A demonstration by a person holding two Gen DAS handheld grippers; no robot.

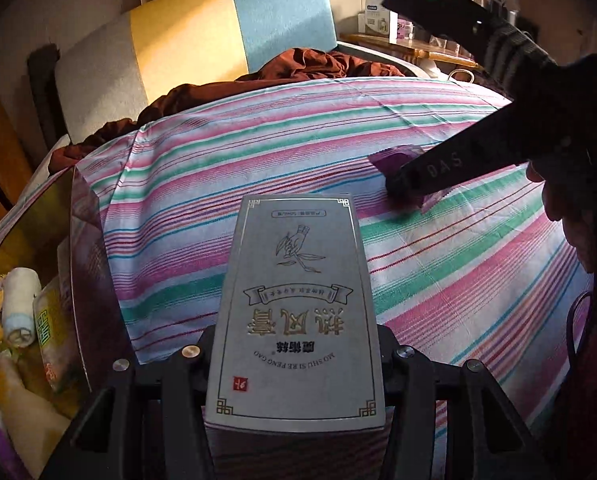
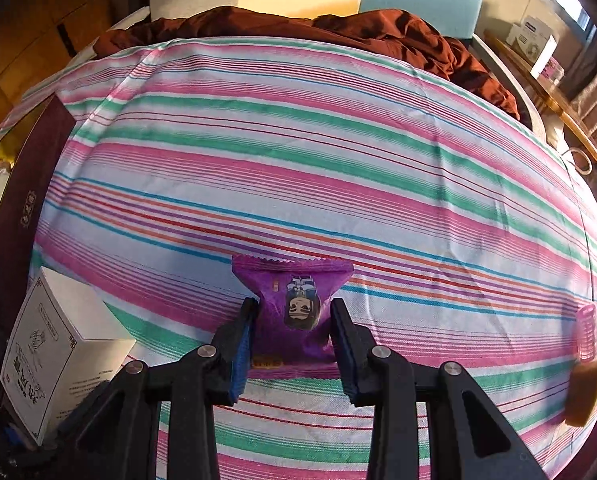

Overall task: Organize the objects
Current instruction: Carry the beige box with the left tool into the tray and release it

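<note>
Gripping a grey carton [image 1: 294, 312] in the left jaws, a purple sachet [image 2: 294, 312] in the right, over open striped cloth [image 2: 298, 160]

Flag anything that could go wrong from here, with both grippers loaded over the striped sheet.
1. The left gripper clamps only the near end of the tall grey box; most of it sticks out past the fingers, so it could pivot or slip.
2. The right gripper pinches a soft purple snack packet; its contents could get crushed.
3. The storage box at the left already looks crowded, so the grey box might not settle in.
</note>
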